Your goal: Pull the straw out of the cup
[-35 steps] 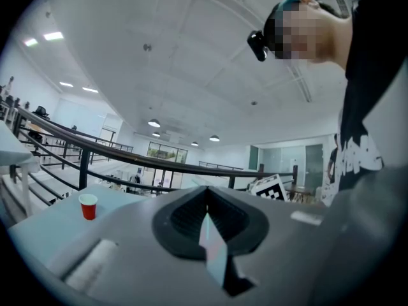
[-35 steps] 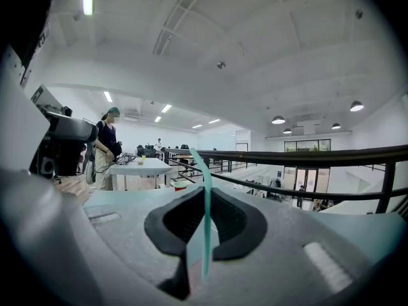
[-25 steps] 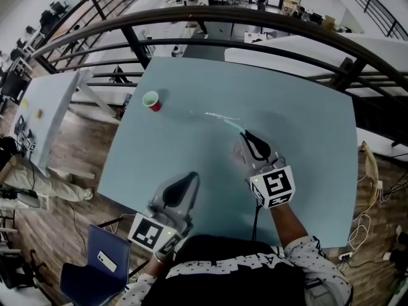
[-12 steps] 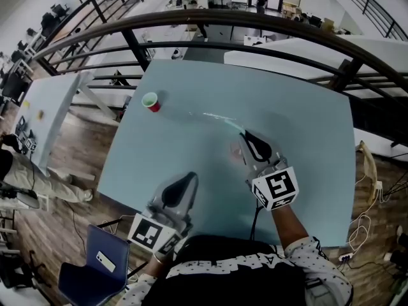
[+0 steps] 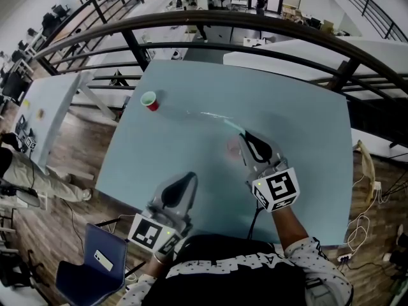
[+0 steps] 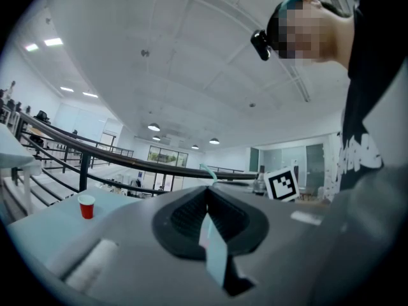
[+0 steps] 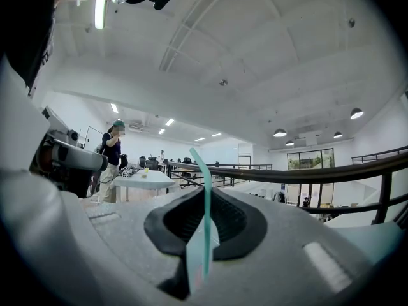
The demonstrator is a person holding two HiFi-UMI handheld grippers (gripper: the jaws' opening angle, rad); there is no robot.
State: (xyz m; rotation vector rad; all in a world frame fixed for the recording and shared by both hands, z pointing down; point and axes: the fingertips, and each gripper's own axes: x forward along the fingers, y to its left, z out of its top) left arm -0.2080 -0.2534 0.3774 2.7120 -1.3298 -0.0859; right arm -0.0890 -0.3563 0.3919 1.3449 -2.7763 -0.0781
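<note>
A small red cup (image 5: 150, 101) stands upright near the far left of the pale blue table (image 5: 299, 113), with no straw in it. My right gripper (image 5: 245, 135) hovers over the table's middle, well right of the cup, shut on a teal straw (image 5: 233, 125) that sticks out past its tips. In the right gripper view the straw (image 7: 205, 190) runs up between the closed jaws of the right gripper (image 7: 207, 196). My left gripper (image 5: 190, 176) sits shut and empty near the table's front edge. In the left gripper view the cup (image 6: 86, 206) shows far off at the left, beyond the left gripper (image 6: 205, 191).
A thin pale streak (image 5: 207, 115) lies on the table between the cup and the straw. Dark curved railings (image 5: 255, 24) run behind the far edge. A blue chair (image 5: 95, 266) stands at the front left, and cables (image 5: 366, 222) lie on the floor at the right.
The right gripper with the straw has drifted slightly nearer to me. The left gripper and the cup have not moved.
</note>
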